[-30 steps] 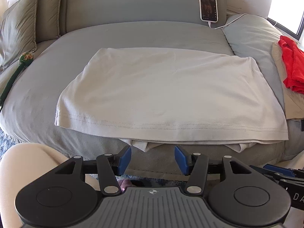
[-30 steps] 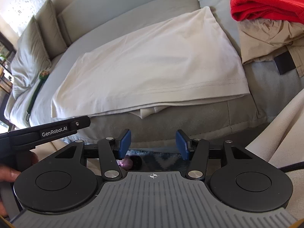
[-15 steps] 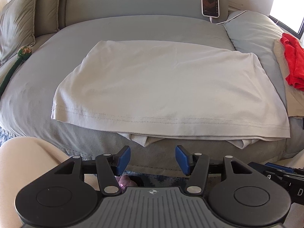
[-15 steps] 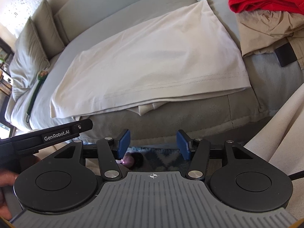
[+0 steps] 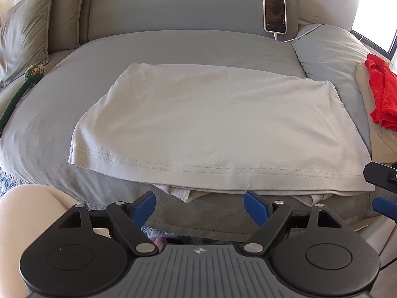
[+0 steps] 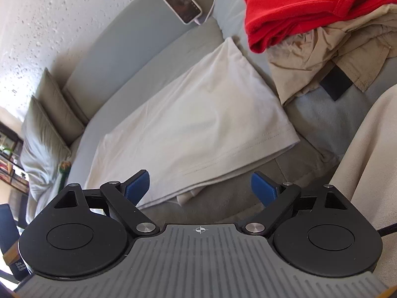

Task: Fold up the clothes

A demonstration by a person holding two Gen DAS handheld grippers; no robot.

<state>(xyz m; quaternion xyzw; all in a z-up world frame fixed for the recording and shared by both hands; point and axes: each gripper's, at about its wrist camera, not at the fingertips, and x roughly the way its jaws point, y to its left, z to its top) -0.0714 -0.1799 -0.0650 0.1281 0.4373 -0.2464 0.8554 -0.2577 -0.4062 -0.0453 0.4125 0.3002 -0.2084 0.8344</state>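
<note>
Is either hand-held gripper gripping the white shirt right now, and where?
Neither. Both the left hand-held gripper and the right hand-held gripper are opening, with nothing between the pads, short of the white shirt's near hem.

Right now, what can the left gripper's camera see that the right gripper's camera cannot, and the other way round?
Only the left view shows the person's bare knee and the other gripper's blue tip. Only the right view shows the crumpled beige garment under the red one, and a bookshelf. Both show the folded cream T-shirt on the grey bed, the white-cased phone, and the red garment.
</note>
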